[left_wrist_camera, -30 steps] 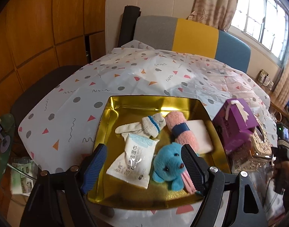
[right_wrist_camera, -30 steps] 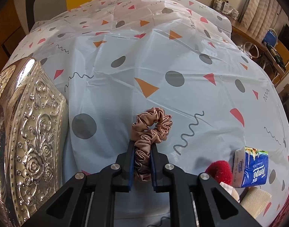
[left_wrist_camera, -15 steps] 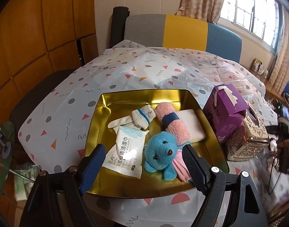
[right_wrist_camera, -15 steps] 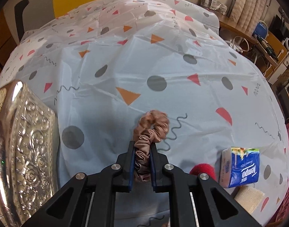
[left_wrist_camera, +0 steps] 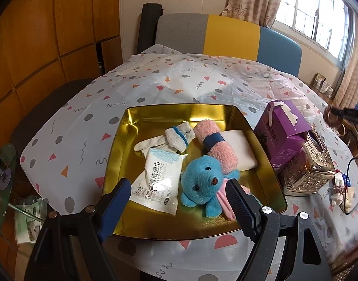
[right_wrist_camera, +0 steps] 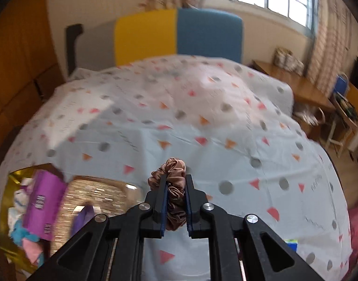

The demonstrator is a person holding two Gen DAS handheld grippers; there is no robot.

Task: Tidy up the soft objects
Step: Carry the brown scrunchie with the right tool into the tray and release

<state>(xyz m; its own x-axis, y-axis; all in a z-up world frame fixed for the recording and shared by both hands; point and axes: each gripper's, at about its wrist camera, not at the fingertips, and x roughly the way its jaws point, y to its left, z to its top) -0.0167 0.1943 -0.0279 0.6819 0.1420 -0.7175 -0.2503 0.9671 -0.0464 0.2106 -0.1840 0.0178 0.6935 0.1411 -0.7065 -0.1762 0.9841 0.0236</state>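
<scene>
Between the right gripper's [right_wrist_camera: 175,201] blue pads, a brown satin scrunchie [right_wrist_camera: 173,187] is clamped tight, its free loop bunching out past the fingertips above the patterned tablecloth [right_wrist_camera: 225,140]. Only the right wrist view shows this grip; in the left wrist view the scrunchie is a blurred brown smudge at the far right edge, level with a purple carton [left_wrist_camera: 284,133].

The left wrist view alone gives the gold tray [left_wrist_camera: 118,154] plainly. It lies straight ahead of the left gripper [left_wrist_camera: 176,201], whose jaws stand wide apart with nothing between the pads. Inside the tray, nearest the fingertips, lie a wet-wipes packet [left_wrist_camera: 155,182] and a blue plush toy [left_wrist_camera: 202,182] side by side, the plush resting on something pink. Beyond them are a white sock with a blue stripe [left_wrist_camera: 172,138], a rolled pink towel with a blue band [left_wrist_camera: 216,145] and a white pad [left_wrist_camera: 239,149] partly under the towel.

To the right of the tray stand the purple carton and, touching it, an ornate metal tissue box [left_wrist_camera: 312,168].

In the right wrist view these sit low to the left of the claw, smeared by motion blur; the tray is cut off by the frame edge there.
</scene>
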